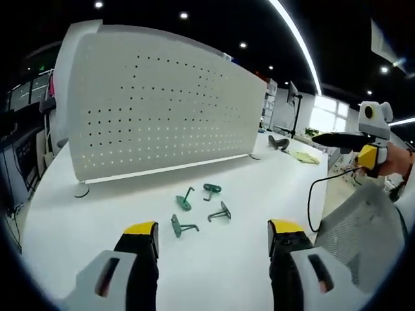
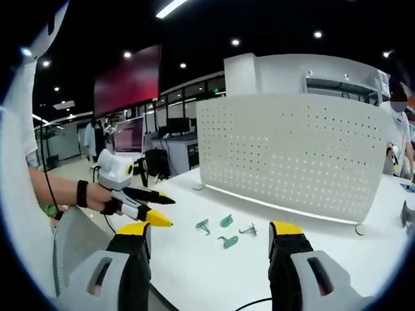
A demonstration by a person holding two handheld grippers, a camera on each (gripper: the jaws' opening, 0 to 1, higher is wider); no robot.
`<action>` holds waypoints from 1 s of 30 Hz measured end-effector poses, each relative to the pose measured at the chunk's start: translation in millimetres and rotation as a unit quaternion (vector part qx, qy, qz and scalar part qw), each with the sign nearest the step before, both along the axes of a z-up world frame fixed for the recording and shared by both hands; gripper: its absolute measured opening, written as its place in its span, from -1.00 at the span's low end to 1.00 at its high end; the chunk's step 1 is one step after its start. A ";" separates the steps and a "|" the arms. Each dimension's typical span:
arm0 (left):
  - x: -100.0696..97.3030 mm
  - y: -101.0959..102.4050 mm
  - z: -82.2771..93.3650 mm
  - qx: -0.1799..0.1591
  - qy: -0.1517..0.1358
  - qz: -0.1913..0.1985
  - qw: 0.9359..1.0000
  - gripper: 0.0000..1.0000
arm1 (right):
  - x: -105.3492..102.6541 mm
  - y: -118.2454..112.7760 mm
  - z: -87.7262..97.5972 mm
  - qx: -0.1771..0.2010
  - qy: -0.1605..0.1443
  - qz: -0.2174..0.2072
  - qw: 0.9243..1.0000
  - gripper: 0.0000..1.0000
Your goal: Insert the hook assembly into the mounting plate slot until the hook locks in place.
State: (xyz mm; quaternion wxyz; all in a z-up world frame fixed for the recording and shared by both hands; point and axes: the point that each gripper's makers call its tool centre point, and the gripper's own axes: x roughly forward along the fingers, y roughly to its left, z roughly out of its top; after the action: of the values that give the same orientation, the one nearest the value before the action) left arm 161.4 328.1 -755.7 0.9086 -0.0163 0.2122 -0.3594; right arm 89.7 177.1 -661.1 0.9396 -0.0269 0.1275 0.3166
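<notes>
Nothing begun: four green hooks (image 1: pixel 201 208) lie loose on the table (image 1: pixel 97 214), short of the pegboard (image 1: pixel 162 103). Left hand-held gripper (image 1: pixel 213 238) and right hand-held gripper (image 2: pixel 209 240) both gape wide, empty. All picking and inserting remains, by my judgement.

My views bright and sharp, ceiling strip light (image 1: pixel 299 40) glaring at one o'clock, soft shadows, fisheye-bent edges

No text, label, brand, number or sign can be read in either view. The screens (image 2: pixel 130 134) in the background of the right gripper view glow, but they are perhaps too small and blurred for any writing on them to be made out.
</notes>
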 end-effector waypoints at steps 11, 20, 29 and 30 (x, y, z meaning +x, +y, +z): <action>12.9 -3.7 -19.2 0.011 0.028 0.010 0.999 0.26 | -0.6 -2.3 1.6 -0.007 0.001 -0.010 1.000 0.49; 24.3 -1.8 -32.7 0.023 0.040 0.016 0.999 0.07 | -3.3 -1.1 -2.8 -0.014 0.011 -0.012 1.000 0.48; 35.0 1.3 -44.8 0.042 0.039 0.030 0.998 -0.11 | -1.6 -1.7 1.7 0.001 0.011 -0.014 1.000 0.46; 35.3 1.4 -46.1 0.043 0.041 0.031 0.998 -0.14 | -0.7 -3.7 1.4 -0.001 0.012 -0.018 1.000 0.46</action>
State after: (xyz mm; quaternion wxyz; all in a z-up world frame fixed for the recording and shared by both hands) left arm 196.7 329.5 -801.8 0.9097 0.0010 0.2638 -0.3206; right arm 89.0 173.4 -659.7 0.9434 -0.0218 0.1396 0.3002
